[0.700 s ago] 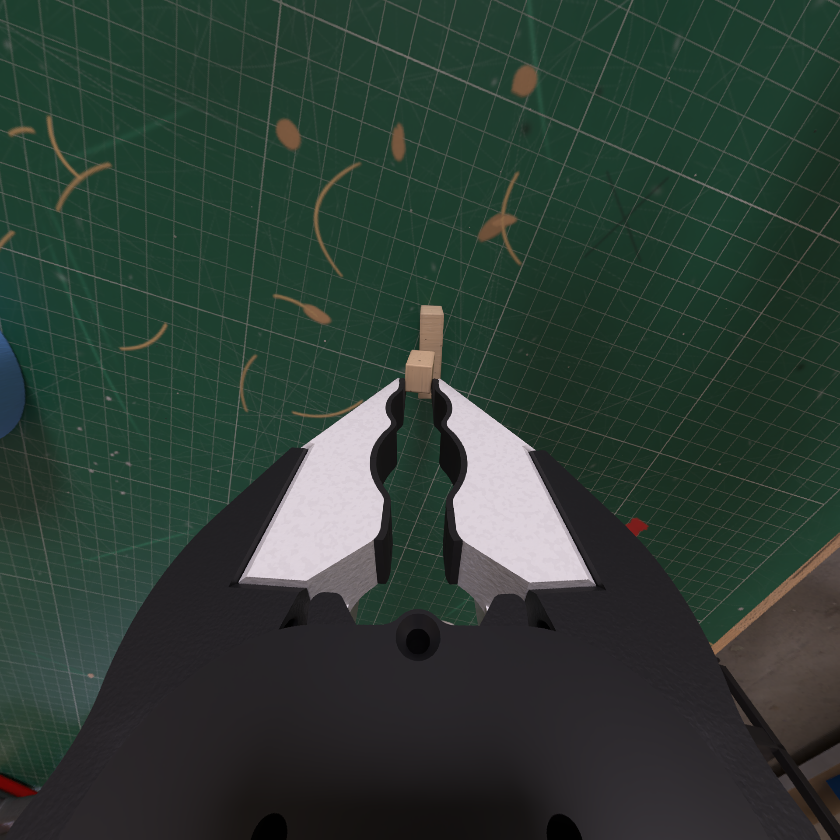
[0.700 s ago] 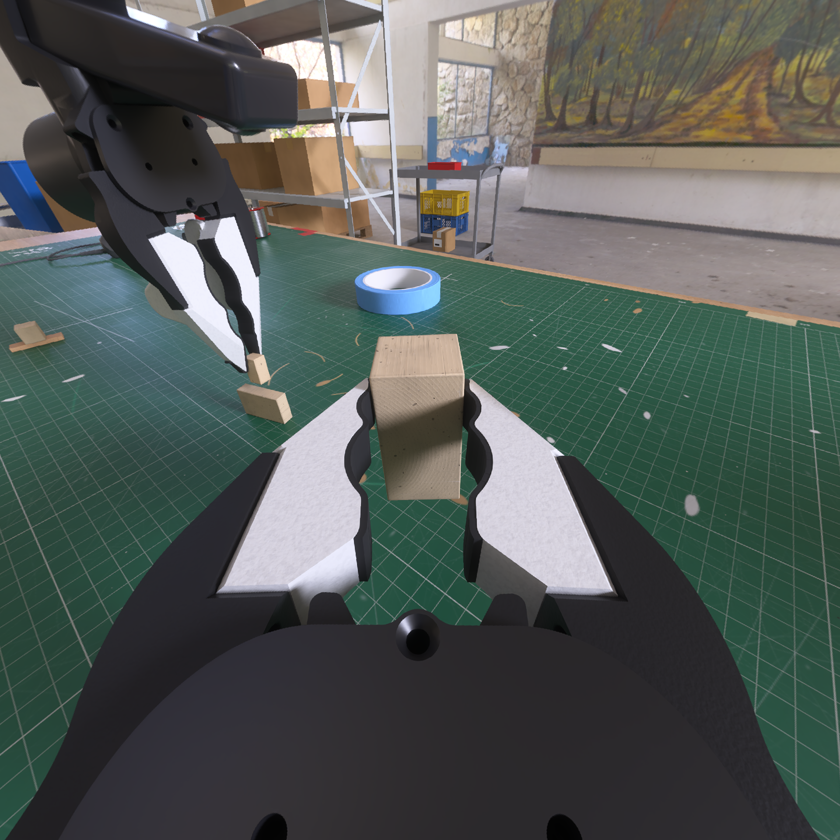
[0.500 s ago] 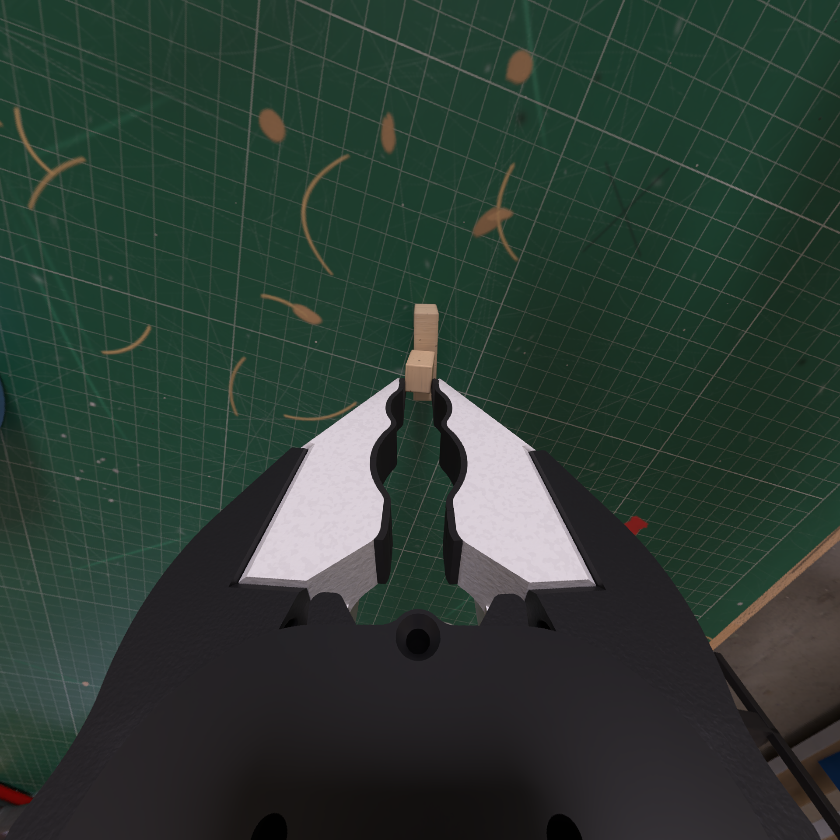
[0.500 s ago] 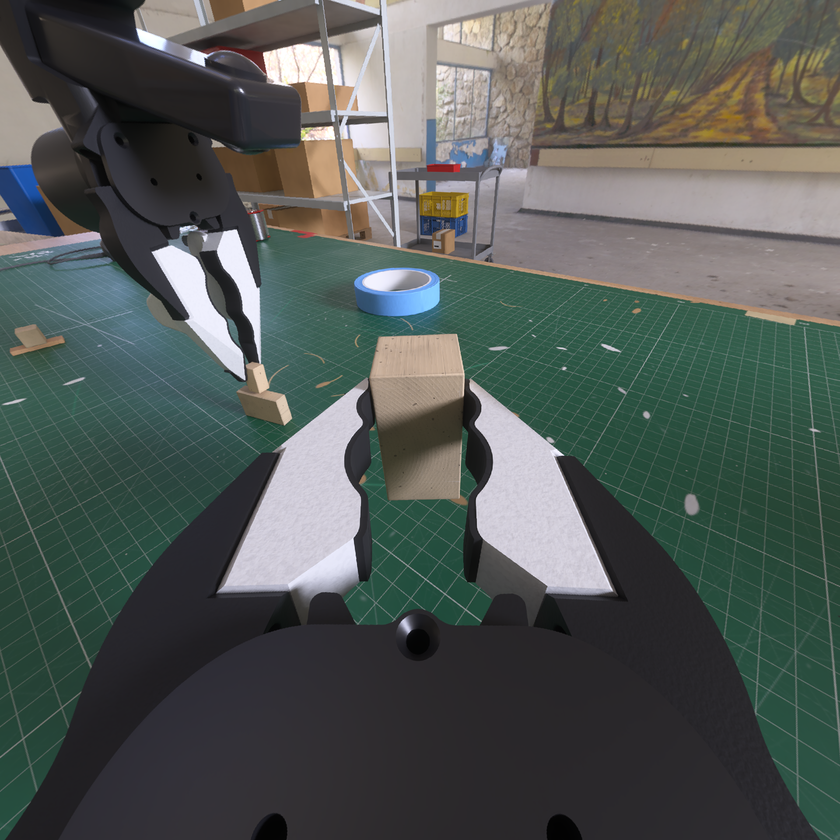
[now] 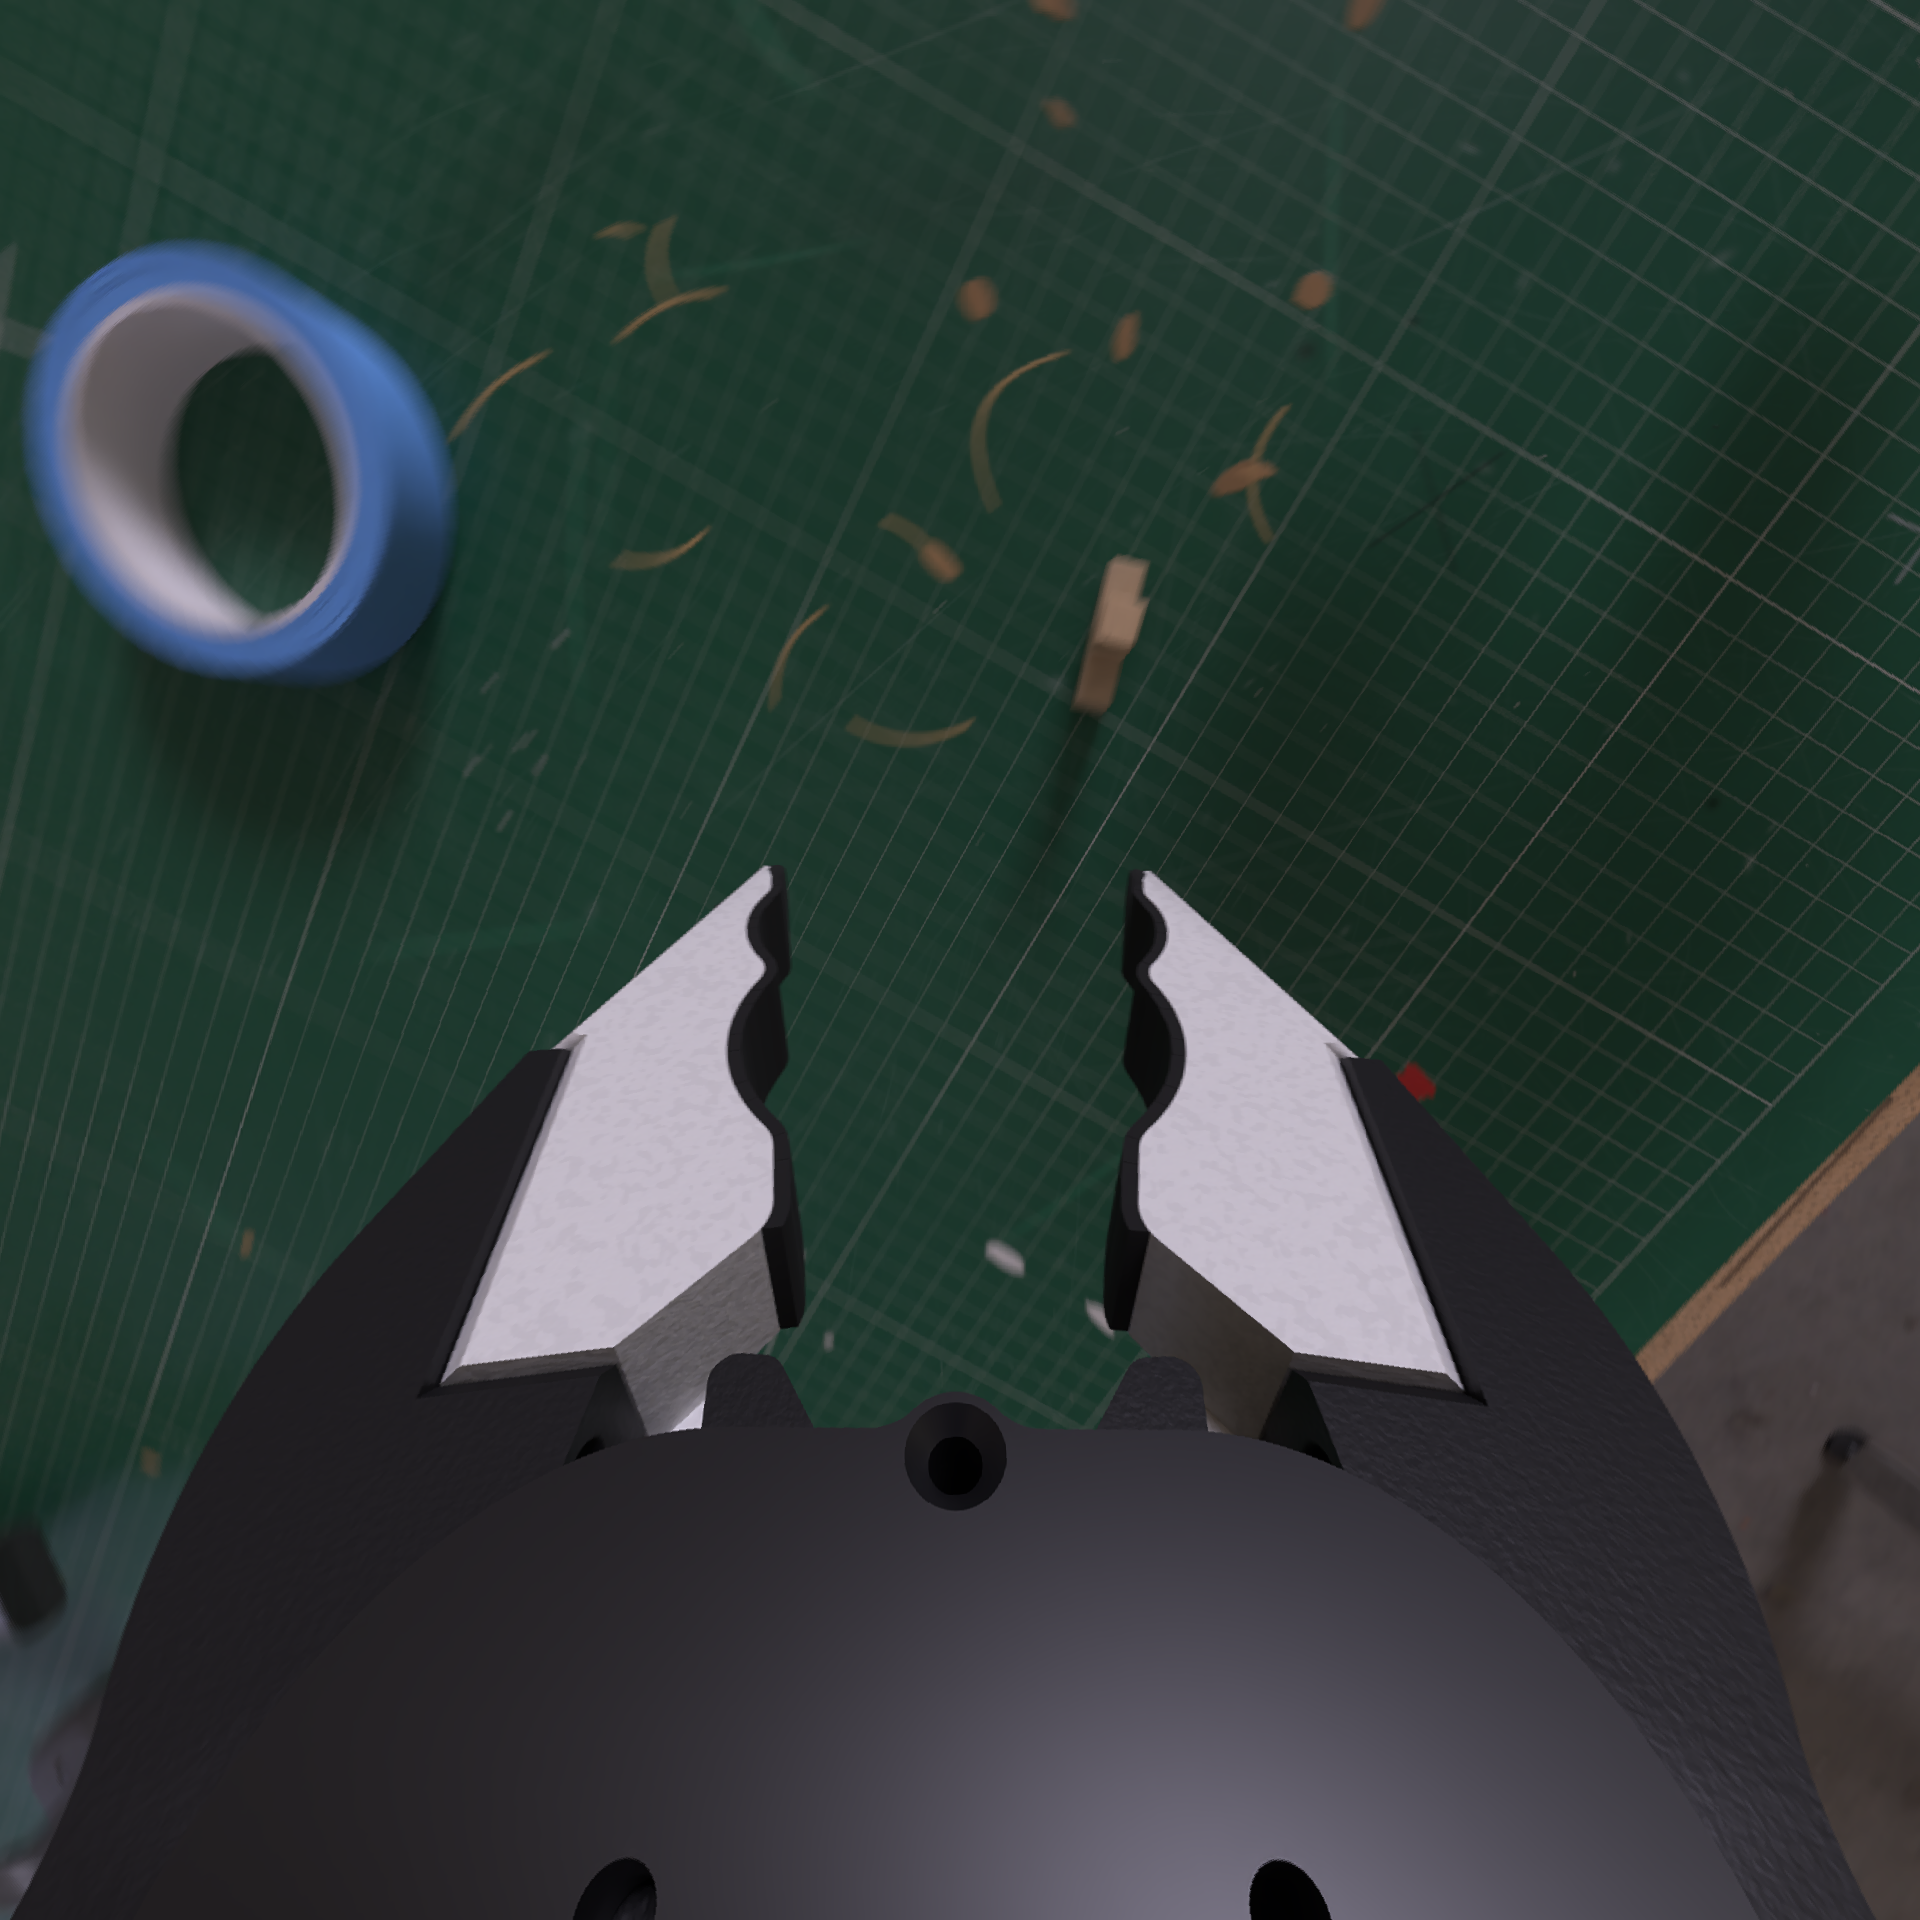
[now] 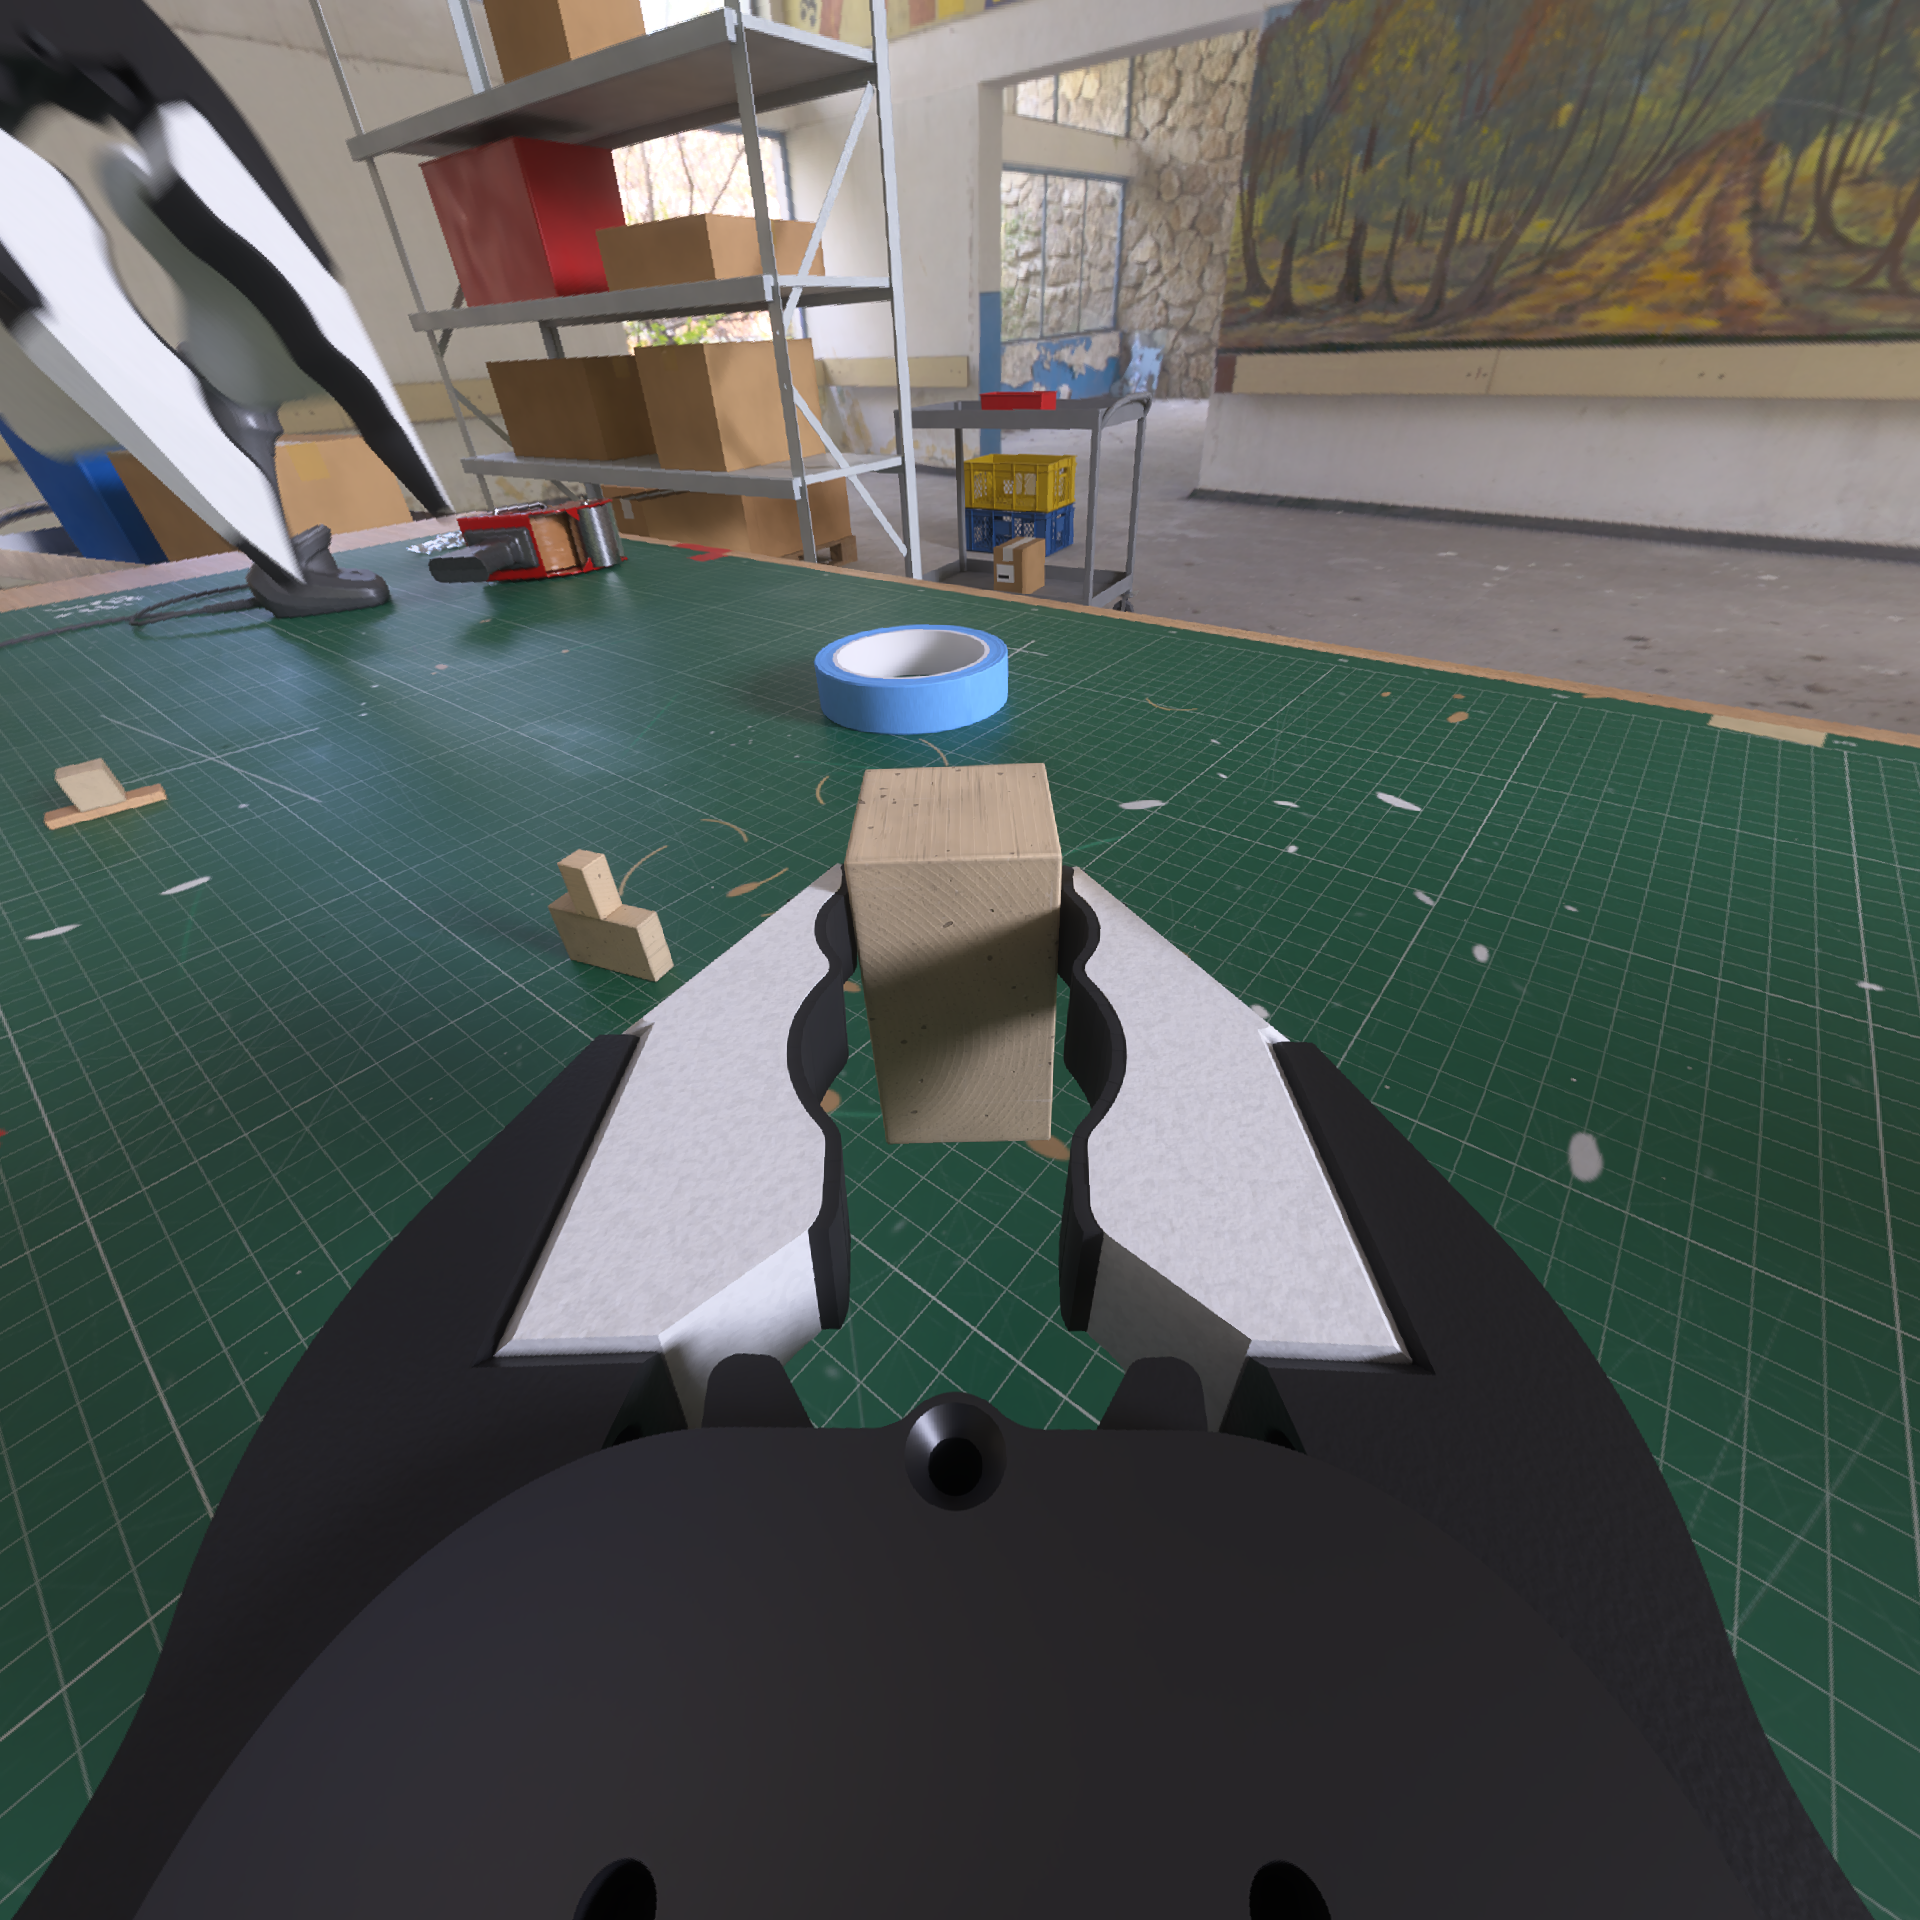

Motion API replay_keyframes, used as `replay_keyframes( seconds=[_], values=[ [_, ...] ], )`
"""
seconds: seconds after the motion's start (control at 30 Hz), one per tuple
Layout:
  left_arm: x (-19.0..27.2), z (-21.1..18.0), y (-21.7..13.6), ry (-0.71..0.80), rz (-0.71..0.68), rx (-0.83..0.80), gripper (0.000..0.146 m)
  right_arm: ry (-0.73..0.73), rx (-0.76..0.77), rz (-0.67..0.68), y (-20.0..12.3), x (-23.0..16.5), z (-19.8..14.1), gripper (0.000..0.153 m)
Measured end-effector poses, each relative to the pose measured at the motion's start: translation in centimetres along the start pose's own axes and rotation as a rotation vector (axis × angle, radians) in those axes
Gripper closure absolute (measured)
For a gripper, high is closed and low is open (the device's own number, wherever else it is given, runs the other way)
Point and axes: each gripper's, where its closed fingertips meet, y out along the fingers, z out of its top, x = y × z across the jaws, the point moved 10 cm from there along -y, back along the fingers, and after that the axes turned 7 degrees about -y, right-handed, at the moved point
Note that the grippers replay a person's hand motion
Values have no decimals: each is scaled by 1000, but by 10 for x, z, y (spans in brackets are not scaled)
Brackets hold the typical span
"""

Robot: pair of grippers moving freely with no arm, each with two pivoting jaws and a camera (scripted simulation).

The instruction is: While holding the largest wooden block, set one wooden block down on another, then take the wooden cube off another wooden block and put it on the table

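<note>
My right gripper (image 6: 954, 894) is shut on the largest wooden block (image 6: 954, 935) and holds it upright above the green mat. To its left a small wooden block (image 6: 589, 881) stands on a wider wooden block (image 6: 613, 935) on the mat. The same stack shows in the left wrist view (image 5: 1110, 634), seen from high above. My left gripper (image 5: 954, 883) is open and empty, raised well above the stack; it appears blurred at the top left of the right wrist view (image 6: 177, 343). Far left, a wooden cube (image 6: 87, 781) sits on a thin flat wooden piece (image 6: 114, 808).
A blue tape roll (image 6: 912, 677) (image 5: 234, 462) lies beyond the stack. A red tape dispenser (image 6: 530, 542) and a grey stand (image 6: 312, 582) sit at the mat's far edge. Wood shavings (image 5: 987, 426) litter the mat. The table edge (image 5: 1766, 1226) runs at right.
My left gripper has let go of the small block on the wider block, opened, and risen up and away. The right gripper still holds the large block in the same place.
</note>
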Motion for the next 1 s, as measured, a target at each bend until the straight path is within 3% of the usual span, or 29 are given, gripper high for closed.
replay_keyframes(
  seconds=[0.17,0.3,0.37,0.5,0.7,1.0],
  values=[
    [-34,-76,-78,-241,156,-3,63,-6,2,2,0,-1,0,115],
    [-57,-146,-107,-441,271,-88,66,-9,-3,4,0,-1,0,115],
    [-68,-177,-109,-552,230,-91,74,-10,-3,4,0,-1,0,115],
    [-78,-223,-89,-681,170,-161,85,-4,-1,-1,0,0,0,115],
    [-90,-267,-30,-885,103,-267,95,-4,2,-5,0,0,0,115],
    [-93,-283,15,-958,115,-349,98,0,7,-4,-1,0,0,115]
  ],
)
